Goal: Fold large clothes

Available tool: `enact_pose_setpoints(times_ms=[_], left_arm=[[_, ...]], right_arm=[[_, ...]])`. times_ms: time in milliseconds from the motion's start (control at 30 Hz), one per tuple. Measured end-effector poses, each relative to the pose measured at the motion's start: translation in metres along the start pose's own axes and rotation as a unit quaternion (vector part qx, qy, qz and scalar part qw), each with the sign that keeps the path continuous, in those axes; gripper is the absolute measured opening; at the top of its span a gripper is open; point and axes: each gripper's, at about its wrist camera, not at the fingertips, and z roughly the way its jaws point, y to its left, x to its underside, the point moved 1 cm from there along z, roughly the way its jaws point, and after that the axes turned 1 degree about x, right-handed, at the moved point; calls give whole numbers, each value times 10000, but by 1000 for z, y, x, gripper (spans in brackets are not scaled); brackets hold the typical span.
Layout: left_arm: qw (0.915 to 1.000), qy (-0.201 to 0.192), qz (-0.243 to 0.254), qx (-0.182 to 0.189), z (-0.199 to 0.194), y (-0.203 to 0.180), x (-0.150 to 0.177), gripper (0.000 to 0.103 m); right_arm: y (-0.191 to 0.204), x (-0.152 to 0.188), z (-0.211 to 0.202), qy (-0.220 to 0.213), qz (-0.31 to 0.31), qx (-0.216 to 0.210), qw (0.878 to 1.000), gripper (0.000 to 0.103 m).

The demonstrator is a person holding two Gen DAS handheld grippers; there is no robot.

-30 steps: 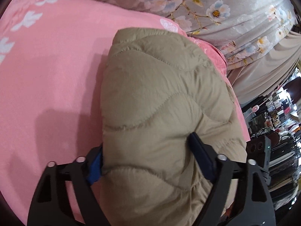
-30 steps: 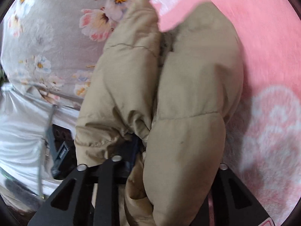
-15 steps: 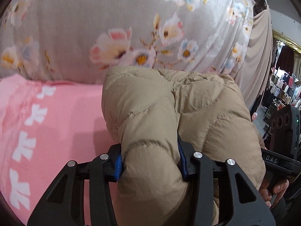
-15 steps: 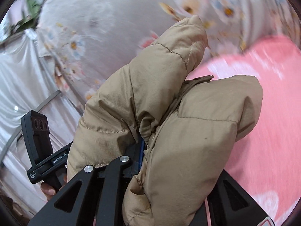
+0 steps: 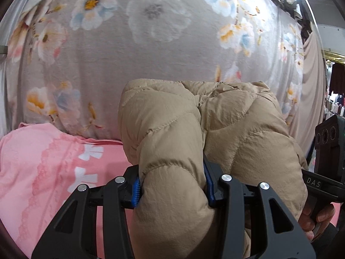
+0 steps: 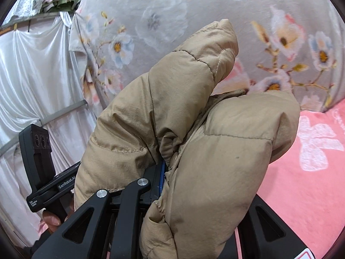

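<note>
A beige quilted puffer jacket (image 5: 226,125) is bunched up and held off the pink blanket. My left gripper (image 5: 172,187) is shut on a thick padded fold of it, and the blue pads (image 5: 136,191) press in from both sides. In the right wrist view the same jacket (image 6: 172,108) bulges over my right gripper (image 6: 194,185), which is shut on a seam. Only its left blue pad (image 6: 162,179) shows; the right finger is hidden under the padding. Each view catches the other gripper's black body (image 5: 323,172) (image 6: 43,161) held by a hand (image 6: 54,218).
A pink blanket with white flowers (image 5: 43,172) (image 6: 301,183) covers the bed below. Grey floral fabric (image 5: 129,54) (image 6: 172,10) hangs close behind the jacket. White satin drapes (image 6: 32,75) hang on the left, a beige curtain (image 5: 312,86) and shop racks (image 5: 336,101) on the right.
Both grippers rose with the jacket and tipped up, so the views swung from the pink blanket to the floral fabric. The left jaws narrowed onto a smaller fold.
</note>
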Motion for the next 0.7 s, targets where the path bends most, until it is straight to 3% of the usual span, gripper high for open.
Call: enact_pose_setpoints(times_ms=[267, 433, 700], left_arm=[[9988, 166, -243, -383, 31, 58, 29, 43], [9965, 467, -380, -574, 59, 87, 61, 43], [9927, 786, -592, -699, 75, 122, 107, 47]], right_arm=[[0, 24, 83, 431, 25, -83, 9990, 17], [-14, 53, 125, 794, 112, -7, 9968, 17], [-35, 100, 153, 1340, 371, 89, 9902, 18]])
